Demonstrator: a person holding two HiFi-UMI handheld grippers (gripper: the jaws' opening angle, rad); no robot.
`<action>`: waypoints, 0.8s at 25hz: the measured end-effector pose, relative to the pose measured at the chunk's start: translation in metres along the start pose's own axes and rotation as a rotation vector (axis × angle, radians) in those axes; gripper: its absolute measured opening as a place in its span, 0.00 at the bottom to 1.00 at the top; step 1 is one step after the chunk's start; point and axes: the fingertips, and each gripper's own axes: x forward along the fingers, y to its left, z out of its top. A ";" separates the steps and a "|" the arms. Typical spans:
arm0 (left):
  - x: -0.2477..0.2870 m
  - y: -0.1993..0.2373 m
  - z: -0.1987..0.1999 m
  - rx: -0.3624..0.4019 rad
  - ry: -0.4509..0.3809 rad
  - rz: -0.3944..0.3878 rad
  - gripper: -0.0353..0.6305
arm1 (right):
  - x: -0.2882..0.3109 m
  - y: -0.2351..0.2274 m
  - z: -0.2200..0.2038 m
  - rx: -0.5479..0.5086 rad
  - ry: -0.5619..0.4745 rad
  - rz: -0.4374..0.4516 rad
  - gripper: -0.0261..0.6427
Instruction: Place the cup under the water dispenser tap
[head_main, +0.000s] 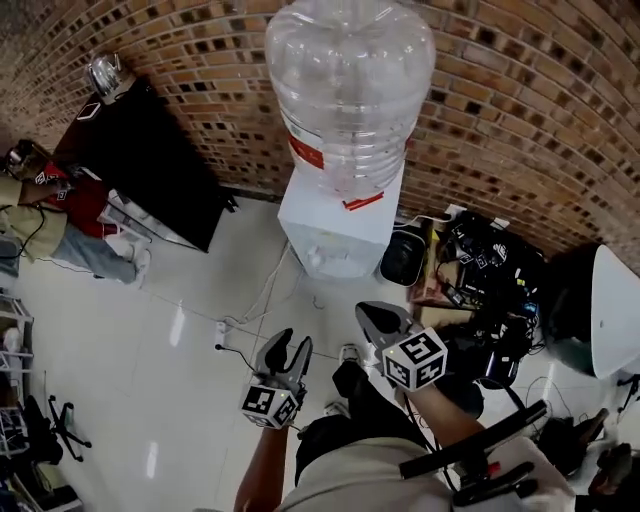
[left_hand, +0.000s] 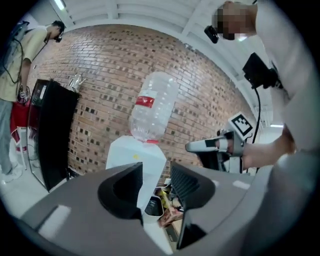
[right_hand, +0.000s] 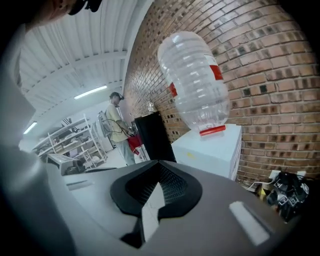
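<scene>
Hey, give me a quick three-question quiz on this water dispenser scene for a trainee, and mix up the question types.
1. True or false: the left gripper holds something between its jaws.
2. What sits on top of the white water dispenser? A) a clear bottle B) a kettle C) a box
3. Fill in: the right gripper has its jaws ___.
Key: 1 false, its jaws stand apart with nothing between them; 2 A; 3 shut.
</scene>
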 end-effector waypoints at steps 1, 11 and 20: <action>-0.011 -0.008 0.012 0.002 -0.011 0.002 0.32 | -0.009 0.009 0.006 -0.001 -0.004 0.009 0.04; -0.111 -0.033 0.054 0.031 -0.082 0.182 0.07 | -0.067 0.089 0.008 -0.037 -0.054 0.054 0.04; -0.153 -0.060 0.065 0.009 -0.117 0.144 0.07 | -0.104 0.124 -0.023 -0.044 -0.063 -0.001 0.04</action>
